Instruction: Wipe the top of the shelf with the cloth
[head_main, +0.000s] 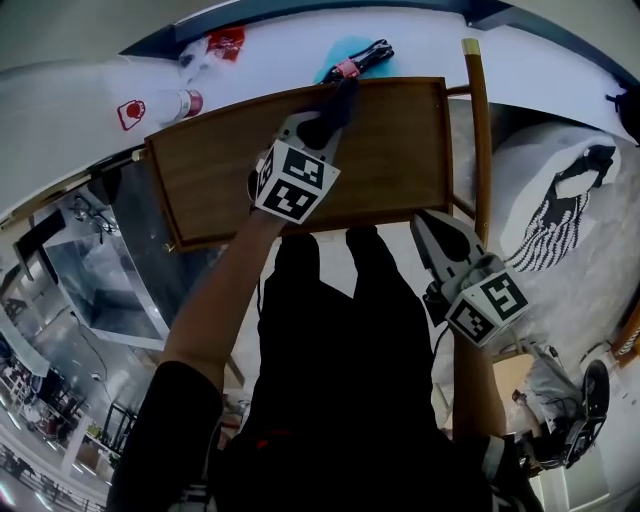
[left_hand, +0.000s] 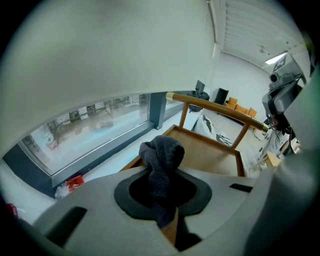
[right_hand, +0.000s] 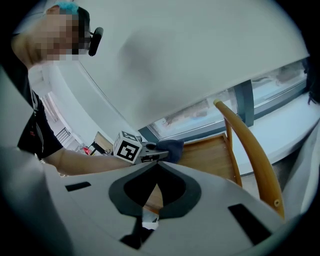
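Wood shelf top, rimmed; a white sill runs beyond its far edge and a wooden rail along its right edge. Left gripper is clamped on the dark cloth at mid far edge. Right gripper hangs off the near right corner, jaws together, holding nothing. Dark bottle lies on the sill just past the cloth.

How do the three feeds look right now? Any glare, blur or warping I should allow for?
Head view: heavy fisheye, so the edges of the shelf top bow, and there is no hard glare on the wood. Left gripper view: the cloth is sharp, while the window behind it looks pale and hazy. Right gripper view: the corners are dark and the shelf top is softly lit.
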